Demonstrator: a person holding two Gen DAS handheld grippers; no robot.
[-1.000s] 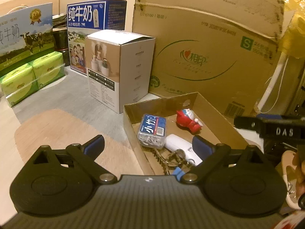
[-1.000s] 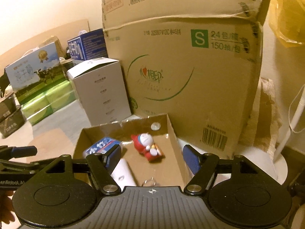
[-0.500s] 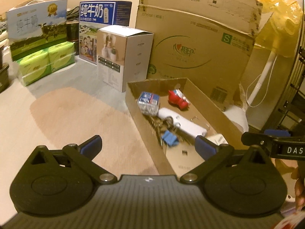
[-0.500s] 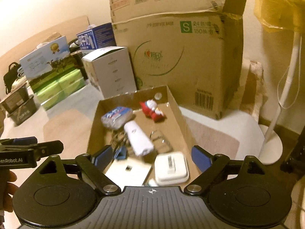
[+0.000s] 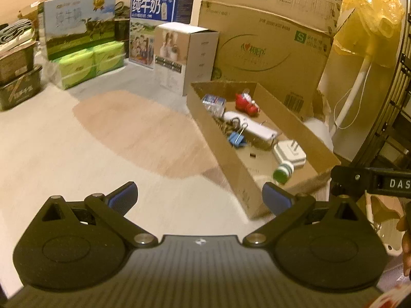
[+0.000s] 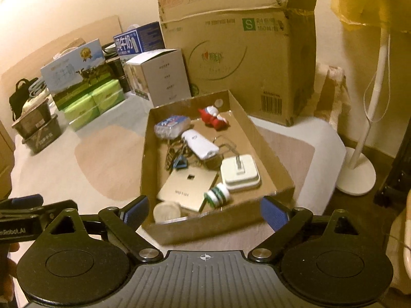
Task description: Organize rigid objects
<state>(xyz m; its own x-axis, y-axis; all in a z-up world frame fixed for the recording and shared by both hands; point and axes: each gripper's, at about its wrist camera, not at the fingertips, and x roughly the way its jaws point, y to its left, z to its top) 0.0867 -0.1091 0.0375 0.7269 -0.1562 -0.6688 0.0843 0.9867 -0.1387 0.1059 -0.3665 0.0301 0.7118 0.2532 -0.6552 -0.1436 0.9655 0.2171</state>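
A shallow cardboard tray [image 6: 147, 138] lies on the floor mat and holds small items. In it are a red-and-white figurine [image 6: 213, 116], a clear box of pins [image 6: 172, 125], a white power bank [image 6: 200, 143], a white plug charger [image 6: 240, 170], a gold plate [image 6: 186, 186], a green-and-white bottle [image 6: 217, 196] and a blue binder clip [image 5: 236, 138]. My right gripper [image 6: 204, 210] hovers at the tray's near end with its jaws opening and nothing between them. To the tray's [image 5: 221, 138] left, my left gripper [image 5: 199, 196] stands open and empty above the mat.
A large carton [image 6: 239, 59] stands behind the tray, a white product box [image 6: 161, 77] beside it. Milk cartons [image 5: 77, 25], green tissue packs [image 5: 87, 64] and dark containers [image 5: 18, 87] line the far left. A white fan stand [image 6: 357, 174] is at the right.
Both grippers have drawn back from the tray, so its whole length now shows. The right jaws have spread wider. The left jaws stay open.
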